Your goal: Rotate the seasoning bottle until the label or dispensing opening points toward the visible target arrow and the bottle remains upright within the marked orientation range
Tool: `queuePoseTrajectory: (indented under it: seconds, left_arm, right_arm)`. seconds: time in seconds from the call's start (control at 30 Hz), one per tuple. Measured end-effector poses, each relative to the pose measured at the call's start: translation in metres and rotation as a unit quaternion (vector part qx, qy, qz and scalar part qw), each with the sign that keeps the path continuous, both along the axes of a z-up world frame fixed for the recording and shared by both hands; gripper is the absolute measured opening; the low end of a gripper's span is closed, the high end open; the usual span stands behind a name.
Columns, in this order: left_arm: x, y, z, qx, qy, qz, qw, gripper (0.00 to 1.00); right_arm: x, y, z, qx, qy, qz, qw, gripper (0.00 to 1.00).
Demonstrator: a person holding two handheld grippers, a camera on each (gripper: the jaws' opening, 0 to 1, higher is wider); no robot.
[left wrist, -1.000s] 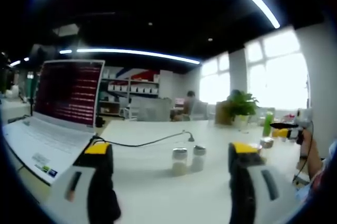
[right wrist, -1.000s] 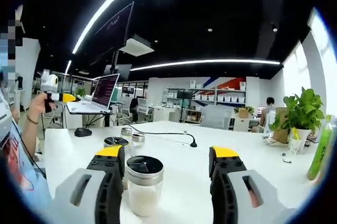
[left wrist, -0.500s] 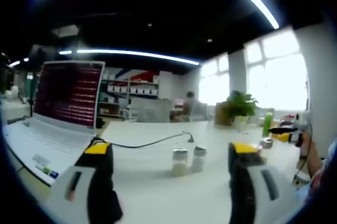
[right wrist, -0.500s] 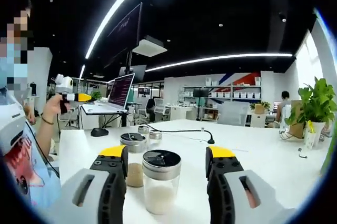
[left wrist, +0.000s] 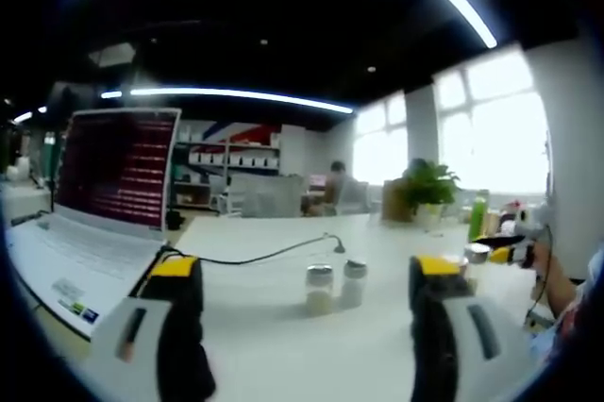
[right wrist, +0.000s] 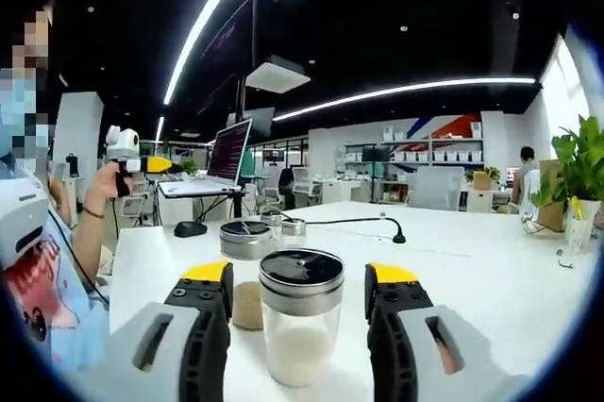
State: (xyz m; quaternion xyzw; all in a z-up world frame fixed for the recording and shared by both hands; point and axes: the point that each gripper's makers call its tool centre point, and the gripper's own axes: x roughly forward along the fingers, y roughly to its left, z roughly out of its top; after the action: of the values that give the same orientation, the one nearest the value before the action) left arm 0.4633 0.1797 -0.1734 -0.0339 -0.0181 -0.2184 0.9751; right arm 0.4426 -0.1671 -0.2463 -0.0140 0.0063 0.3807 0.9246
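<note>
Approach is what counts here: the right claw (right wrist: 297,300) is standing with its jaws apart on either side of the seasoning bottle (right wrist: 300,327), which is sitting upright on the white counter (right wrist: 491,270) with no visible contact. Judging by this, centring before closing should be keeping it from tipping. The left claw (left wrist: 307,286), also apart and empty, is hovering well away from two small shakers (left wrist: 331,286). No arrow is discernible.

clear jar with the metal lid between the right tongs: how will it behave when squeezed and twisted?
The clear glass-looking seasoning bottle with metal lid is probably rigid and rather slippery, so the right tongs, open around it, may slide on its smooth wall. It looks about a third full of pale powder, so probably light. Taller than wide with a heavy-looking cap, it could tip if nudged high.
</note>
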Motion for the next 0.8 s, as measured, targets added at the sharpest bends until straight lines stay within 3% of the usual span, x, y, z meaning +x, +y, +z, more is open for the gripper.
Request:
queuePoseTrajectory:
  seconds: [0.3,0.6,0.8]
  left_arm:
    - [0.0002,-0.0054,-0.0029,0.004,0.005,-0.008,0.9999,0.96]
    - [-0.0004,-0.0055,-0.0035,0.004,0.005,-0.006,1.0,0.96]
    - [-0.0003,-0.0057,-0.0027,0.005,0.004,-0.008,1.0,0.96]
  right_arm:
    - [0.0034,0.0025,-0.0062,0.014,0.015,0.004,0.9998,0.49]
    - [0.0046,0.0033,-0.0035,0.016,0.001,0.002,0.9999,0.38]
    - [0.005,0.004,-0.0033,0.028,-0.003,0.006,0.9996,0.38]
